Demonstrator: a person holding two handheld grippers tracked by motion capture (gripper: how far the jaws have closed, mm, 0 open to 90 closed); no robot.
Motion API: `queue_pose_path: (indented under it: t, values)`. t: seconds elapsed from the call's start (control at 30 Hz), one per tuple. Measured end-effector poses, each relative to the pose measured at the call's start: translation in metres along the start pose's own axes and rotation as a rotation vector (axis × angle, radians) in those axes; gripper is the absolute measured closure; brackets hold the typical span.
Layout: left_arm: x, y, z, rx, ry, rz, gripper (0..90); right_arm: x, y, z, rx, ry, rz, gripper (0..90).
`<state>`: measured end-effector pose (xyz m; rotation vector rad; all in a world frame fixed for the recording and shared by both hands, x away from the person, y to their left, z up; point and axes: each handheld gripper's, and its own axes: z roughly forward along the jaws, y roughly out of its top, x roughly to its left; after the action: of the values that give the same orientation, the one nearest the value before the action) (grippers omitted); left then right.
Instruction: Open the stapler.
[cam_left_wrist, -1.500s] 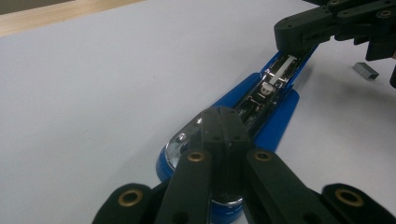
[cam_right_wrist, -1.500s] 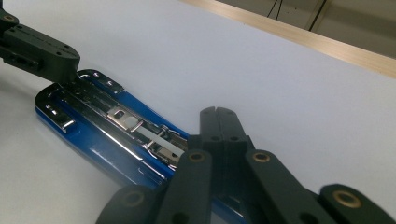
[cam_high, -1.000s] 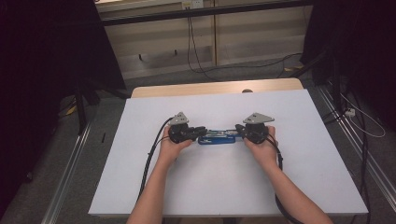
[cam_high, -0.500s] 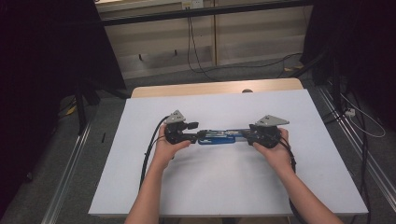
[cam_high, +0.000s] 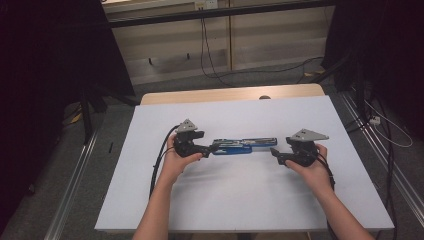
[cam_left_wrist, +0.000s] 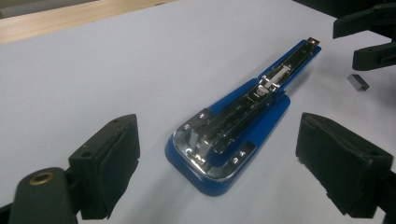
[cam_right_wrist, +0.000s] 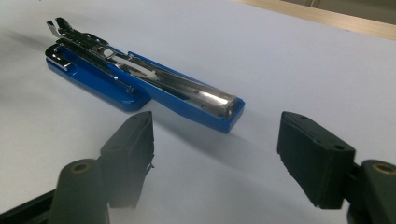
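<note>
Opened blue stapler flat on white table, small staple block nearby; L claw + R claw wide, empty.

Both forearms reach in from the table's near edge. The left gripper sits left of centre and points right; its jaws have just been opening, nothing pressed between its pads. The right gripper points left, jaws likewise just opening, clamping nothing.
</note>
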<state>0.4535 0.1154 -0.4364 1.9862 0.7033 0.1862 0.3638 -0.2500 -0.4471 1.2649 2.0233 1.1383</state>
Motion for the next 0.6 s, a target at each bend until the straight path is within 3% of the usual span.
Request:
queue_pose_path:
  t: [0.17, 0.33, 0.6]
  values:
    - [-0.003, -0.004, -0.007, 0.009, 0.013, 0.001, 12.0, -0.004, -0.004, -0.006, -0.001, -0.005, 0.003, 22.7]
    - [-0.008, -0.006, -0.018, 0.040, 0.054, 0.036, 10.3, -0.007, -0.008, -0.011, 0.003, 0.010, -0.001, 19.7]
    - [-0.009, -0.015, -0.036, 0.017, 0.086, 0.000, 10.0, -0.016, -0.016, -0.024, 0.007, 0.020, 0.005, 17.7]
